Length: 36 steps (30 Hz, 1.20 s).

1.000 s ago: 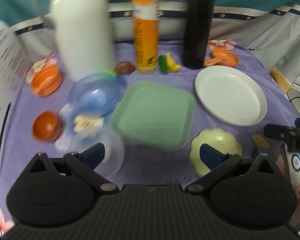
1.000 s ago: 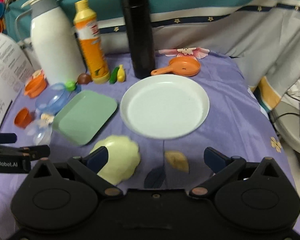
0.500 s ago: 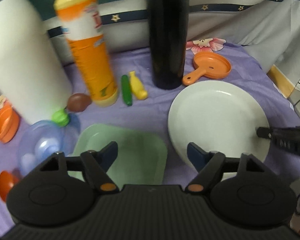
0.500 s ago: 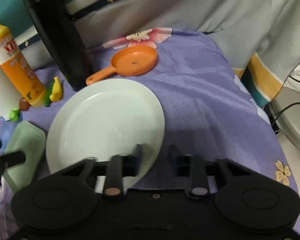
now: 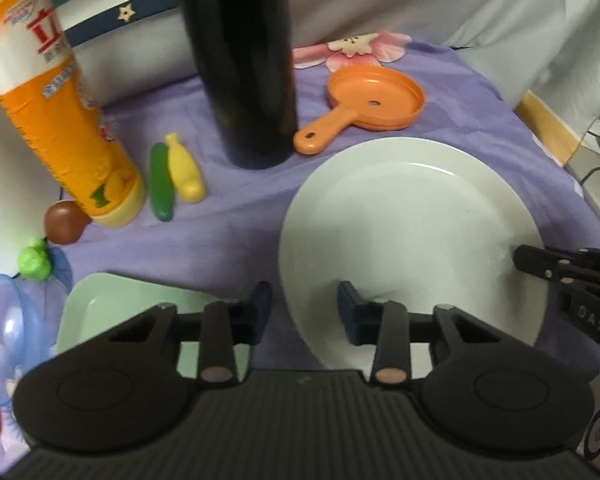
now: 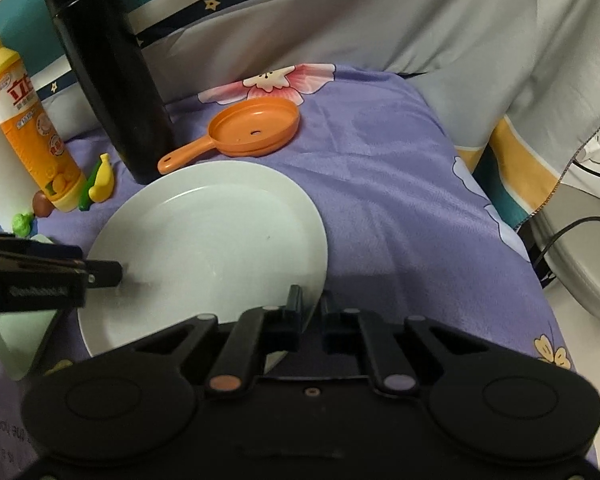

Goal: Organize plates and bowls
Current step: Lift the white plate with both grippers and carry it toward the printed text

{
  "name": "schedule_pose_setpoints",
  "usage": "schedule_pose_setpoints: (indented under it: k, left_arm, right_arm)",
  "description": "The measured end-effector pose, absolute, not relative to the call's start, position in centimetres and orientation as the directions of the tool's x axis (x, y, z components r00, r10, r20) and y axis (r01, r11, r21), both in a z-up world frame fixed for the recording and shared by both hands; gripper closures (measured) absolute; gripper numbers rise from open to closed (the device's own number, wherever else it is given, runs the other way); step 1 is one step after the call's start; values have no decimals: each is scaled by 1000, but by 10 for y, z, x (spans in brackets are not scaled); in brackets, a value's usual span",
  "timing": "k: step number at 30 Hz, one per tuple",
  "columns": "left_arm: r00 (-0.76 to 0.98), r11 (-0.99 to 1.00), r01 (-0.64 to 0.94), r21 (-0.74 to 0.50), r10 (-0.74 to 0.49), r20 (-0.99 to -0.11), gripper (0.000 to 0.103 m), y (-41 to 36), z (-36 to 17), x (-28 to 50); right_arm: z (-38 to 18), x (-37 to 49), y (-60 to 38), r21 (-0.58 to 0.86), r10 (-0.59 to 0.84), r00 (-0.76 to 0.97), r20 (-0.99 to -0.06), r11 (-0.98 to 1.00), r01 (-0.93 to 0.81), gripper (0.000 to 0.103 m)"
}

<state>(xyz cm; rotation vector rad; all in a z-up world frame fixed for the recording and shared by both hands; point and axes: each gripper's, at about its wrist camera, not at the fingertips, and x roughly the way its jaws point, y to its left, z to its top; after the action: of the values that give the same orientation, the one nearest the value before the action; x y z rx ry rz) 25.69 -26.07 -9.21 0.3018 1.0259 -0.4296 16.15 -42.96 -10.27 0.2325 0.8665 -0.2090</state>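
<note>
A round white plate (image 5: 412,236) lies on the purple cloth; it also shows in the right wrist view (image 6: 208,248). My right gripper (image 6: 310,312) is shut on the plate's right rim. My left gripper (image 5: 302,312) straddles the plate's left rim, one finger outside and one over the plate, with a gap still between the fingers and rim. A green square plate (image 5: 112,312) lies to the left, partly under the left gripper. A clear blue bowl (image 5: 4,328) sits at the far left.
A black flask (image 5: 244,60), an orange detergent bottle (image 5: 56,112) and a white jug (image 5: 4,184) stand at the back. An orange toy pan (image 5: 372,98), toy banana (image 5: 184,174) and cucumber (image 5: 160,188) lie near them. The table drops off at the right edge (image 6: 512,240).
Both grippers moved forward to the white plate. The right gripper closed on its right rim. The left gripper narrowed around its left rim.
</note>
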Motion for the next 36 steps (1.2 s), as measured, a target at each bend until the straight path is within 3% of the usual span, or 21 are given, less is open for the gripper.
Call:
schedule_pose_setpoints:
  k: [11,17,22,36]
  left_arm:
    - [477,872,485,69,-198,-856,66,-268,-93,254]
    - [484,881,462,100,-156,-861,81,-266,-90,251]
    - [489,886,452,100,-153,-859,83,-256,-77,239]
    - [524,932,348,104,-101,-846,83,-161,-15,168]
  right_arm:
    - [-102,161,-425,112,-113,651,-750,949,293,88]
    - [-98,162,-420,121,-117,644,-756,942,313,85]
    - [-86,151,-417,141,-109,651,-751,937,319,85]
    - [-16,96,-343,145,-30,697,-717,971,191,85]
